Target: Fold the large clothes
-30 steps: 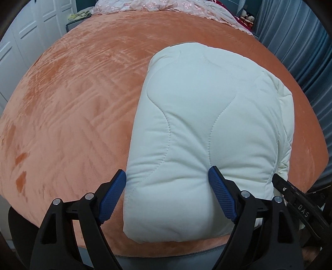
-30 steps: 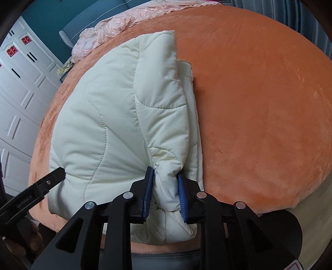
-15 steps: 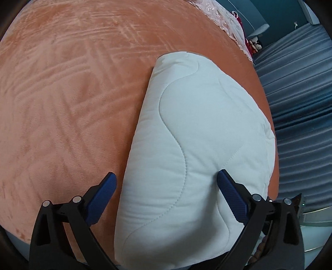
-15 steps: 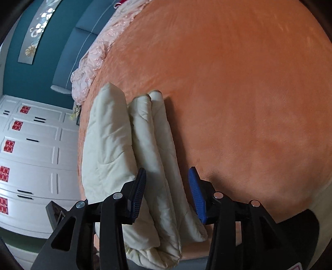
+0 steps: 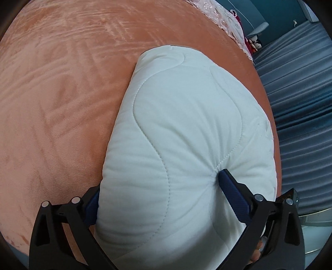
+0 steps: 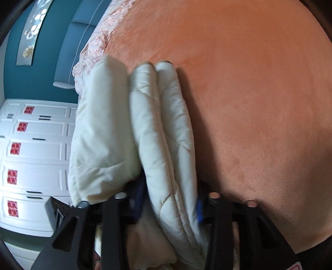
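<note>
The left claw [image 5: 159,199] is spread wide, and the near end of the folded cream quilted garment [image 5: 186,133] fills the whole gap between its blue pads. The right-hand pad [image 5: 232,195] presses a dimple into the puffy top layer, with creases fanning out from it; the left-hand pad sits against the bundle's left edge, half hidden behind the bulge. The claw has the bundle pinched across its width. Ahead of the claw the garment runs away as a thick padded block with wavy stitch lines, lying on the orange plush bedspread [image 5: 62,103]. Left of the claw and beyond it there is only the bedspread's brushed nap. To the right of the claw, past the bed's edge, hang blue-grey pleated curtains [image 5: 300,93]. At the far end of the bed lies a pink lace-trimmed cover [image 5: 224,16].

The right claw [image 6: 169,199] is partly open and grips the lower layers of the same garment [image 6: 161,128], seen edge-on: two rolled folds pass between its pads, while the thick upper fold [image 6: 101,128] bulges to the left of the claw, outside the left pad. The layers stretch straight ahead of the claw. Right of the claw the bedspread [image 6: 259,93] spreads out, shadowed just beside the fabric. Left of the claw, well off, stands a white panelled wardrobe [image 6: 37,149] with red stickers, and further still a teal wall [image 6: 12,41].
</note>
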Demonstrator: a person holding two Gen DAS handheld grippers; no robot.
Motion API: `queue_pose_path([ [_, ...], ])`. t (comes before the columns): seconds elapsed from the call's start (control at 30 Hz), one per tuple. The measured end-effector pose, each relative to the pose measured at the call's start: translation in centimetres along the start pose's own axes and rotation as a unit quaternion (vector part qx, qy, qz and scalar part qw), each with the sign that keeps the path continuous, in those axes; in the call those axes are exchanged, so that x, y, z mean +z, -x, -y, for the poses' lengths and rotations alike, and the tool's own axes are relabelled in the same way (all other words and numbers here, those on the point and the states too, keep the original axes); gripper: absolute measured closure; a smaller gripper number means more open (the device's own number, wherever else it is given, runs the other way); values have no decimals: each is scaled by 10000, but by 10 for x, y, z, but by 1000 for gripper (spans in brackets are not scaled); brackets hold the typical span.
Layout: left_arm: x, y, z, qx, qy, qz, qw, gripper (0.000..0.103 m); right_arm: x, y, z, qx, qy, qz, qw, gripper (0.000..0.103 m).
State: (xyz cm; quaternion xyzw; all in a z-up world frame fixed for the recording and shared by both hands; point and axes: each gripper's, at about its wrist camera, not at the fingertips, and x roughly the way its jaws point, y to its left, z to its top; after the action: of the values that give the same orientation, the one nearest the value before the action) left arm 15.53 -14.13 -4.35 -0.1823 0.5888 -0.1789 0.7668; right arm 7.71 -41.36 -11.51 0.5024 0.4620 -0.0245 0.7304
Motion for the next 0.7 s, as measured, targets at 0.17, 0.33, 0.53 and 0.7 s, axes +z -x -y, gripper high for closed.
queue_pose_path([
  [0.17, -6, 36, 38, 388, -931, 428, 9940, 37, -14, 26, -39, -674, 887, 466, 9927, 84],
  [0.33, -16, 87, 65, 422, -1470, 979, 9834, 46, -31, 62, -86, -943, 1622, 1043, 9767, 88],
  [0.53, -22, 156, 91, 424, -1872, 1646, 9675, 48, -58, 110, -147, -1006, 2393, 1800, 9488, 89],
  [0.7, -27, 208, 93, 245, -1932, 2118, 9577, 49, -77, 137, -190, -846, 2852, 2288, 9269, 89],
])
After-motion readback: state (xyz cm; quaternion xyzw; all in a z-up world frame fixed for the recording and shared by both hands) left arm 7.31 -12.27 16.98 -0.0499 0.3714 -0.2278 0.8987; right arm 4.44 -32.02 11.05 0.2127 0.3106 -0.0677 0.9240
